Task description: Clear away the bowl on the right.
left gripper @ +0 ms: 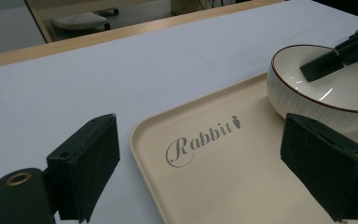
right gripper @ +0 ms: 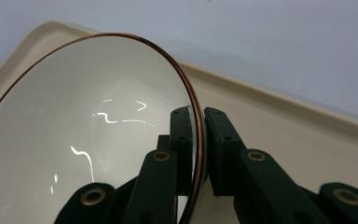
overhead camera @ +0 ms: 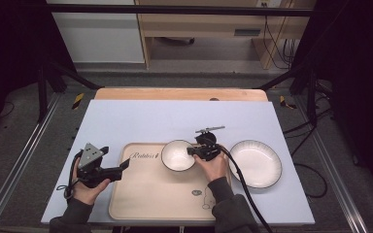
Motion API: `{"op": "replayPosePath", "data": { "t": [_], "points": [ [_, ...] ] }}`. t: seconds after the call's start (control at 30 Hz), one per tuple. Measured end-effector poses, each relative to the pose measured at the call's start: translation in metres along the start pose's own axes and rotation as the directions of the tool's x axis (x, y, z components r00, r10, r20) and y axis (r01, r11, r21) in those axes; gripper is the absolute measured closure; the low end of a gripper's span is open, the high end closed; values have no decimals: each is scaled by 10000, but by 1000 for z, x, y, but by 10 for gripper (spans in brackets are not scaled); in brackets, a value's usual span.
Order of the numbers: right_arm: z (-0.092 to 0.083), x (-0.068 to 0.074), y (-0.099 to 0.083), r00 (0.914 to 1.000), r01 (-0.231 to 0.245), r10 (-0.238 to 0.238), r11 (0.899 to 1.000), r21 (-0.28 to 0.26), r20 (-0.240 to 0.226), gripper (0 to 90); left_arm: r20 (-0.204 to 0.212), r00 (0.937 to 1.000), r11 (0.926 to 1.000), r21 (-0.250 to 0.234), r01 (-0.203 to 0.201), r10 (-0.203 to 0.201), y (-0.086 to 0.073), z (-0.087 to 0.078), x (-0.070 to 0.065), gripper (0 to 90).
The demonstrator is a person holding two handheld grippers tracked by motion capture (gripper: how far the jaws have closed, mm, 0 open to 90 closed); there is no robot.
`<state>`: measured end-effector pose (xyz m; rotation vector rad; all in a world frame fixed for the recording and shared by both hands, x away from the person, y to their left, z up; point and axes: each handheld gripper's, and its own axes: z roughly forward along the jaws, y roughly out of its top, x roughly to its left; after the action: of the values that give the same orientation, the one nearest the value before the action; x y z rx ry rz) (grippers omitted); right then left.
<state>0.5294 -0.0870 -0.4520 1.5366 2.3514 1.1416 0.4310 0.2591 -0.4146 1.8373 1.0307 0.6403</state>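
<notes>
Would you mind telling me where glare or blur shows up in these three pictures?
High view: dark at both sides, table evenly lit, no hard shadows. Left gripper view: near jaws soft, tray lettering sharp. Right gripper view: squiggly white glare inside the bowl, right gripper pinching its rim.

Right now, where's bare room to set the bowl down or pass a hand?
The tray is bare across its near half, between the two hands. The mat is bare along the far edge, behind tray and plate. It is crowded at the tray's far right corner: the right gripper pinches the bowl rim there, with the plate beside it.
</notes>
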Motion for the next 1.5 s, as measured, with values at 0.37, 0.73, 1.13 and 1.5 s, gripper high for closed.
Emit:
{"op": "replayPosePath", "data": {
  "t": [0.37,0.73,1.13,1.5],
  "points": [
    [-2,1,0,9992,326,-321,9993,-204,236,738,-4,10000,10000,7,18,-18,0,0,0,113],
    [-25,5,3,9924,1054,-962,9864,-1258,770,414,-16,10000,10000,0,29,-29,0,0,0,113],
    [-46,6,3,9806,1789,-1584,9639,-1973,1153,171,-26,10000,10000,-25,73,-73,0,0,1,111],
    [-77,1,-12,9780,2009,-1768,9407,-2732,1107,137,-11,10000,10000,-7,68,-68,0,0,1,106]
  ]
}}
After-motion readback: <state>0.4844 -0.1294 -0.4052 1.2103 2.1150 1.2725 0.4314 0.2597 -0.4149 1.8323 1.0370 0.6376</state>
